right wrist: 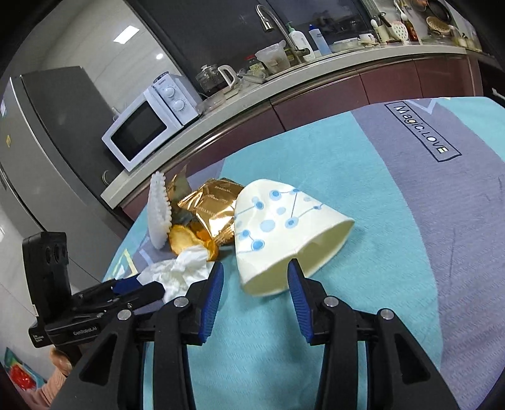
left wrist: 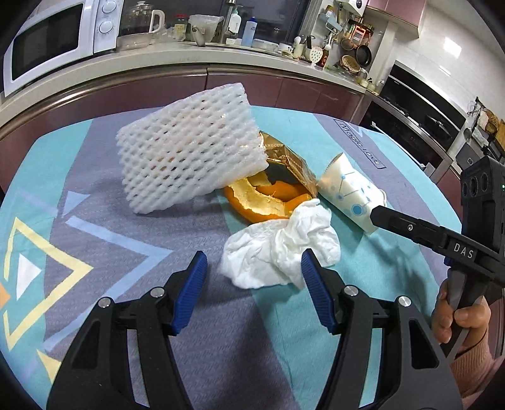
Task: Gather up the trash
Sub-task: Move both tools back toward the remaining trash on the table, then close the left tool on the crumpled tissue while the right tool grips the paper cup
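Bare tablecloth (left wrist: pixel 104 202) left of the trash heap, foam net (left wrist: pixel 189 151) leaning upright, paper cup (right wrist: pixel 284 233) blocking right

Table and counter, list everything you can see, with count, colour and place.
foam fruit net: one, white, far left of the pile
snack wrapper: one, gold, behind the peel
orange peel: one piece, orange, pile centre
tissue: one, white, crumpled, nearest the left hand-held gripper
paper cup: one, white with blue dots, on its side
tablecloth: one, teal and grey
microwave: one, white, on the counter
glass kettle: one, clear, beside the microwave
left hand-held gripper: open, at the tissue
right hand-held gripper: open, at the cup's mouth
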`<state>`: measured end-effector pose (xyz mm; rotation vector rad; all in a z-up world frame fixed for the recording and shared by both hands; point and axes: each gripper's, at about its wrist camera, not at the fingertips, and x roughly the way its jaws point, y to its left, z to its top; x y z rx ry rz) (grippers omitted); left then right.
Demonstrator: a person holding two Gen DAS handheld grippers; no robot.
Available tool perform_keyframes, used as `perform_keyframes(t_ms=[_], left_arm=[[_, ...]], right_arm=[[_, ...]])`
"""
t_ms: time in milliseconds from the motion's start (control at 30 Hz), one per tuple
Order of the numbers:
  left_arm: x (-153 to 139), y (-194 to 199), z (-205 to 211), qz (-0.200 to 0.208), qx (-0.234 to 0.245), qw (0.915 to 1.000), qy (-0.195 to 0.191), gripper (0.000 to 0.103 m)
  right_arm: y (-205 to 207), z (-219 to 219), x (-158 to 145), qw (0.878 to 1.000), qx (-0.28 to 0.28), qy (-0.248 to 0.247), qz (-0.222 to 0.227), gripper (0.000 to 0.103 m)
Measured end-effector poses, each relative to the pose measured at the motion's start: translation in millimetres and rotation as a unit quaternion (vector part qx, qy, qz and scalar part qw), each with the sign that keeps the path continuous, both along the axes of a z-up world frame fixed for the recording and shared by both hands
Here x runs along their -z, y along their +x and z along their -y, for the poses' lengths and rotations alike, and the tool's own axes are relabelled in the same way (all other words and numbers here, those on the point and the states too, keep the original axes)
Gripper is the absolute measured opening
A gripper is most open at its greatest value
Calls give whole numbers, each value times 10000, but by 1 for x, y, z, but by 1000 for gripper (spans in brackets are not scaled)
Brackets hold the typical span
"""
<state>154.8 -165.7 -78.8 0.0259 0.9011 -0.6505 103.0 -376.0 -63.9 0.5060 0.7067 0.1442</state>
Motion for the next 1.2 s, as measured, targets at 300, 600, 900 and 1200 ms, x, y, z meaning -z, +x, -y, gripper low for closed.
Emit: perform_keyframes(t_ms=[300, 600, 900, 1200], left_arm=[[8, 11, 14, -225, 58, 9997, -30, 38], [7, 4, 24, -37, 130, 9999, -26, 11], [-6, -11, 21, 295, 132, 9995, -22, 8], [-29, -36, 4, 637, 65, 9979, -51, 7]], right_arm=[[2, 1, -6, 9999, -22, 32, 104, 25], [0, 1, -5, 9999, -72, -27, 145, 7], [-8, -7, -17, 9988, -79, -301, 374, 5], [-18, -24, -33, 9958, -267, -598, 633, 5]])
